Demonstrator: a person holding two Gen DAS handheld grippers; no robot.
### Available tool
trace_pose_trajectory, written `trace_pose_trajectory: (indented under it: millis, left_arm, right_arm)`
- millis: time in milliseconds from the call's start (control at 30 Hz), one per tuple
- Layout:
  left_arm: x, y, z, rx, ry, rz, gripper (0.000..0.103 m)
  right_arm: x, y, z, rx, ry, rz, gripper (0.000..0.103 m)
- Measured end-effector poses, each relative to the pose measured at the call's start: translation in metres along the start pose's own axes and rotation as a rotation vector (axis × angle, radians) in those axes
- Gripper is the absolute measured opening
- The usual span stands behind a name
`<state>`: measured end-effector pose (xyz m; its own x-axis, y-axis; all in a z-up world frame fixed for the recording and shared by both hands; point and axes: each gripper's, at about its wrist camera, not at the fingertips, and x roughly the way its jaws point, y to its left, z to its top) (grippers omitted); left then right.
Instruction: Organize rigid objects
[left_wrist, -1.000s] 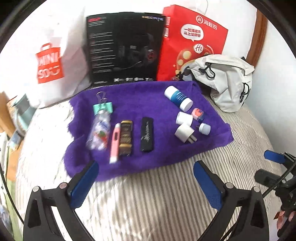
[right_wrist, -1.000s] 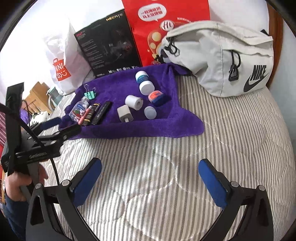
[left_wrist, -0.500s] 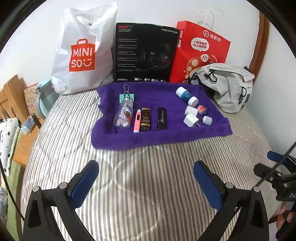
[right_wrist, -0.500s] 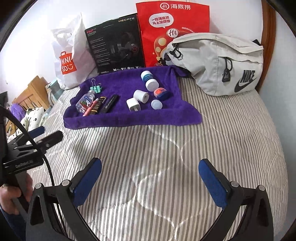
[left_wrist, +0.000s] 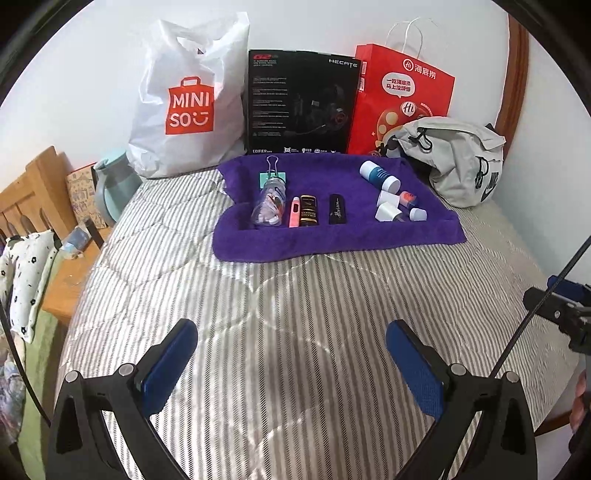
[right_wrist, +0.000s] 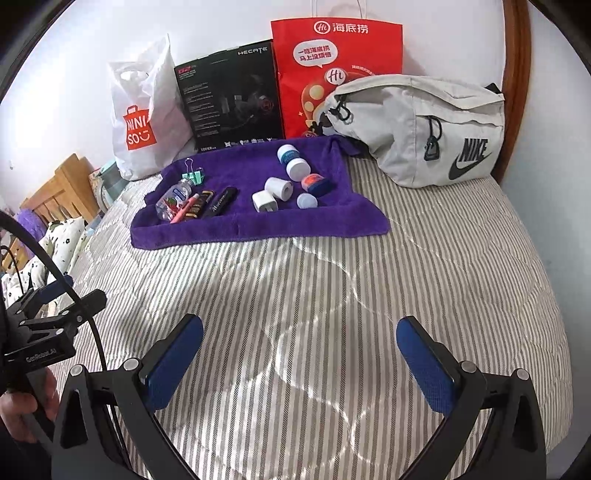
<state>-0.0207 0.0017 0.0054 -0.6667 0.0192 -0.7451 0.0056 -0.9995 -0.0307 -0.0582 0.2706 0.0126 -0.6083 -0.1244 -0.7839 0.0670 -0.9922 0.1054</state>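
1. Left gripper (left_wrist: 290, 360): blue-padded fingers spread apart, empty, above the striped quilt (left_wrist: 295, 314).
2. Right gripper (right_wrist: 299, 356): likewise spread, empty.
3. Small rigid items, including a clear bottle (left_wrist: 269, 206) and white plug (left_wrist: 386, 213): lying on the plush purple towel (left_wrist: 332, 242), well ahead.

Both wrist cameras looked forward from low over the striped bed (left_wrist: 295, 332), well back from the purple towel (left_wrist: 332, 236), facing the wall. The left view sat further left, the right view further right; both shared the towel, the bags and the black box (right_wrist: 229, 99).
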Motion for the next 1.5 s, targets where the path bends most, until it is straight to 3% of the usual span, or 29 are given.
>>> trace_pose_trajectory:
  millis: [1500]
  left_arm:
    - [-0.015, -0.006, -0.003, 0.056, -0.017, 0.052, 0.103]
  right_arm:
    - [-0.023, 0.002, -0.014, -0.017, -0.013, -0.037, 0.103]
